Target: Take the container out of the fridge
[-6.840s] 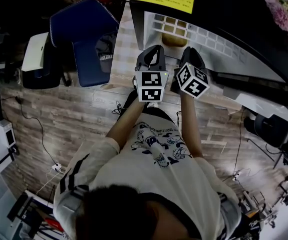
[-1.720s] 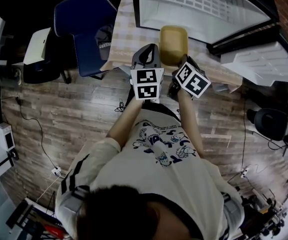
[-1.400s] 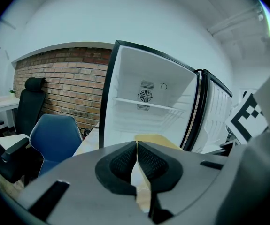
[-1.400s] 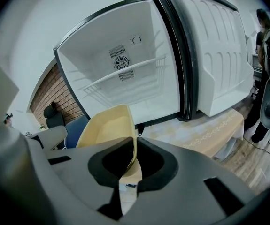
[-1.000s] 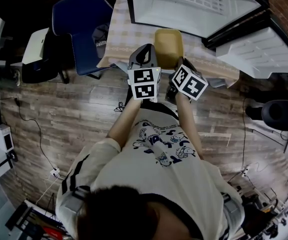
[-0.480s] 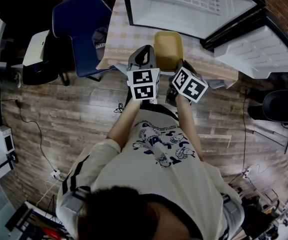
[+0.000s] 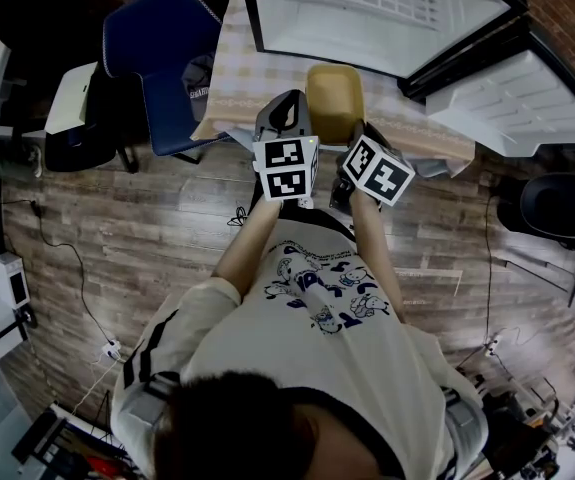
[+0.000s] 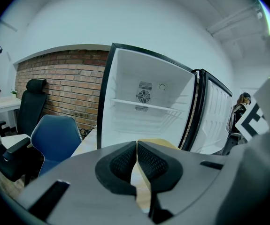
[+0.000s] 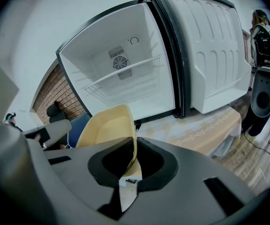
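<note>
Container [image 7: 334, 98] is outside the fridge [image 7: 297, 28], over the near part of the desk [image 7: 235, 80], just in front of the open cabinet. I can't tell whether it's resting on the cloth or held just above it.

Key relation: its long axis runs away from the person toward the fridge, roughly parallel to both tongs. It sits between the two tips, closer to the right side.

- Right tongs [image 9: 132, 159]: clamped on the container's near wall. The rim edge passes straight down between the pads, with the tub's open inside to the left of the pinch. This arm carries the load.
- Left tongs [image 8: 137, 159]: pads pressed together, just beside the container's left edge. A pale sliver shows in the slit, and I can't tell if that's the wall being pinched or the cloth behind it.

Further out, the fridge shelves look bare, the door [image 7: 502, 108] is swung wide to the right, and a blue chair [image 7: 152, 58] stands left of the desk.

My read is the removal is essentially done. What's left is setting it flat and letting go, and a one-wall pinch could let the tub tip.
</note>
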The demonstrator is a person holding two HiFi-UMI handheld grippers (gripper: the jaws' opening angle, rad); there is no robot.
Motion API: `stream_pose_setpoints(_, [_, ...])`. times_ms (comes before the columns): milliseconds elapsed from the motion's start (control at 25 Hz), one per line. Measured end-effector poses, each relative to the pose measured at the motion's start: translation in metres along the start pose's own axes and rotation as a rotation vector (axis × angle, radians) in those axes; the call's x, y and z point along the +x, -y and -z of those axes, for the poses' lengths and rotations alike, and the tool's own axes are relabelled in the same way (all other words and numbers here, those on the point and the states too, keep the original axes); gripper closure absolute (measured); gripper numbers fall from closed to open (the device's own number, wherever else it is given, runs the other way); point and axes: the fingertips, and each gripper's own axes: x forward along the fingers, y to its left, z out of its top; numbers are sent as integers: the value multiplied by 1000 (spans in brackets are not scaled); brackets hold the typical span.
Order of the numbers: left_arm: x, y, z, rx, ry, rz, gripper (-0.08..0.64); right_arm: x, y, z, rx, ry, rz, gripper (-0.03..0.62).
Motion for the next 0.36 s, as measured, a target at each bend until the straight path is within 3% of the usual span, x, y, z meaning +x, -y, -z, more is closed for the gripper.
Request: stream_pose_setpoints(360, [1,0,0,4,-4,-1,540,2,1,3,-5,-13,-1,545])
